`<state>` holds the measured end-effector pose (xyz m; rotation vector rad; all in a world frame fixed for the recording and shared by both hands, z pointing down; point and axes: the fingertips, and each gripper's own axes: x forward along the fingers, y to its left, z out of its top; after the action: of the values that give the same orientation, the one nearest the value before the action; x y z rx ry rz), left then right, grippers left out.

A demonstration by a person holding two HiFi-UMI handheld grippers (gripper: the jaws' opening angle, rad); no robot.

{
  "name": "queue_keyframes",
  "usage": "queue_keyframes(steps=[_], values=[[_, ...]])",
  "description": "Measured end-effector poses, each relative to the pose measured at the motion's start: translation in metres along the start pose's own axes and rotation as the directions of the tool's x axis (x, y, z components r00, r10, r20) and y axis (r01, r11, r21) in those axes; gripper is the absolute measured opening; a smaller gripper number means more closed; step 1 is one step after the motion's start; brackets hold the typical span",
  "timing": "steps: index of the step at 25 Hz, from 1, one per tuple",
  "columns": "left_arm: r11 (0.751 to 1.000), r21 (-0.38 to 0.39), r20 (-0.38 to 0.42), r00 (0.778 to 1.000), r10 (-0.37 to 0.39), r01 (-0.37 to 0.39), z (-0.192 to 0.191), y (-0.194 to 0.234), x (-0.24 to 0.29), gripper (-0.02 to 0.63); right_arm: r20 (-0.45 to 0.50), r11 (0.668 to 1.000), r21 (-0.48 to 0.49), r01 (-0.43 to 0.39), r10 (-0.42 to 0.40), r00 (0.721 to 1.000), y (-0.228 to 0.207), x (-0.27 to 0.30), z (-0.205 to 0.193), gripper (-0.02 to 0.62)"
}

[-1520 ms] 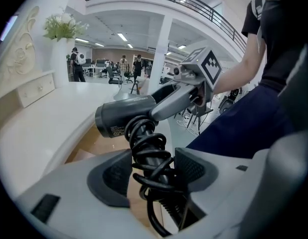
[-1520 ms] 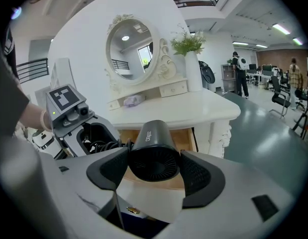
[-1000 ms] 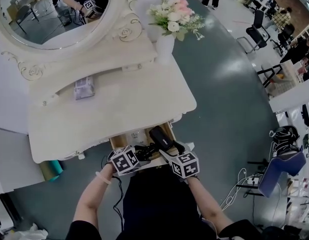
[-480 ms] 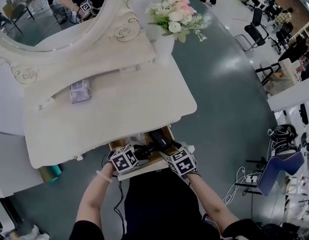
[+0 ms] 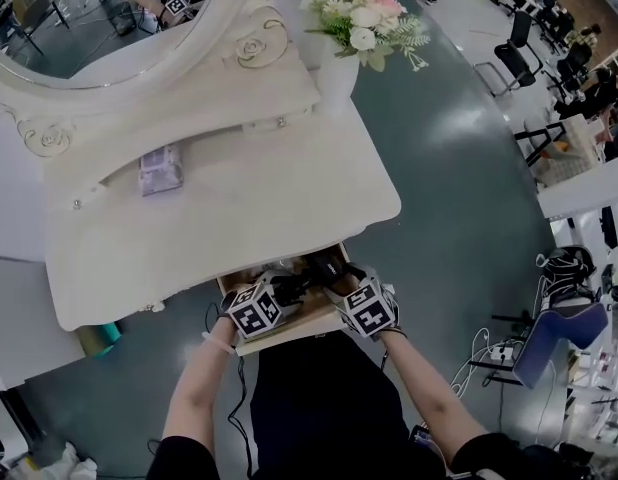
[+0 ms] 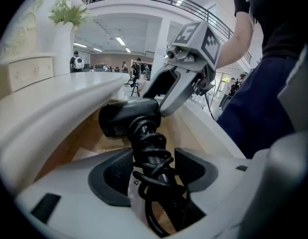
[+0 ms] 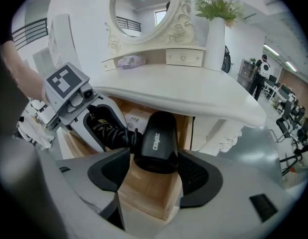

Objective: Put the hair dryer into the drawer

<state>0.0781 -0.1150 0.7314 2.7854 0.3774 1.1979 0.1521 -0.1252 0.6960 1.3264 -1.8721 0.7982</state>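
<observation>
The black hair dryer [image 5: 319,268] hangs over the open wooden drawer [image 5: 289,326] under the white dressing table's front edge. My left gripper [image 5: 287,290] is shut on its handle, which has the black cord wound round it [image 6: 149,153]. My right gripper [image 5: 336,278] has the barrel [image 7: 156,141] between its pads, which press on it as the jaws close a little. In the left gripper view the dryer's body [image 6: 126,118] lies just past my left gripper [image 6: 154,169], inside the drawer's mouth. The right gripper view shows my right gripper [image 7: 155,172] above the drawer's corner [image 7: 149,193].
The white dressing table top [image 5: 239,198] overhangs the back of the drawer. A small packet [image 5: 159,168] lies on its shelf, a flower vase [image 5: 364,13] stands at the back right, below an oval mirror [image 5: 89,18]. A printed box [image 7: 136,116] lies inside the drawer. Cables trail on the floor at right.
Both grippers have sunk with the hair dryer, from above the drawer's front edge down into its opening. The right gripper has rolled.
</observation>
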Motion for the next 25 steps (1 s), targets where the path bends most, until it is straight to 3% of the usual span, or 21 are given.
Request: queue_keyframes(steps=[8,11,15,17,22,25], values=[[0.990,0.140,-0.156,0.987,0.042,-0.020,-0.022,0.002,0.022,0.285,0.023,0.996,-0.078,-0.033,0.035,0.999,0.022,0.004,0.006,0.293],[0.994,0.103,-0.173,0.983,0.064,-0.047,-0.025,0.007,0.024,0.291,0.037,0.997,-0.067,-0.039,0.041,0.998,0.025,-0.001,0.006,0.293],[0.999,0.019,-0.189,0.981,0.046,-0.043,-0.029,0.008,0.024,0.366,0.045,0.998,-0.061,-0.034,0.037,0.998,0.022,-0.006,0.005,0.292],[0.999,0.009,-0.191,0.981,0.042,-0.041,-0.029,0.005,0.021,0.370,0.053,0.998,-0.054,-0.031,0.034,0.998,0.022,-0.009,0.005,0.293],[0.997,0.018,-0.144,0.987,0.077,-0.075,-0.016,0.004,0.008,0.370,0.069,0.999,-0.048,-0.024,0.027,0.997,0.021,-0.009,0.006,0.292],[0.995,-0.015,-0.091,0.991,0.097,-0.098,-0.004,0.006,-0.003,0.370,0.077,0.998,-0.057,-0.031,0.035,0.996,0.025,-0.011,0.011,0.293]])
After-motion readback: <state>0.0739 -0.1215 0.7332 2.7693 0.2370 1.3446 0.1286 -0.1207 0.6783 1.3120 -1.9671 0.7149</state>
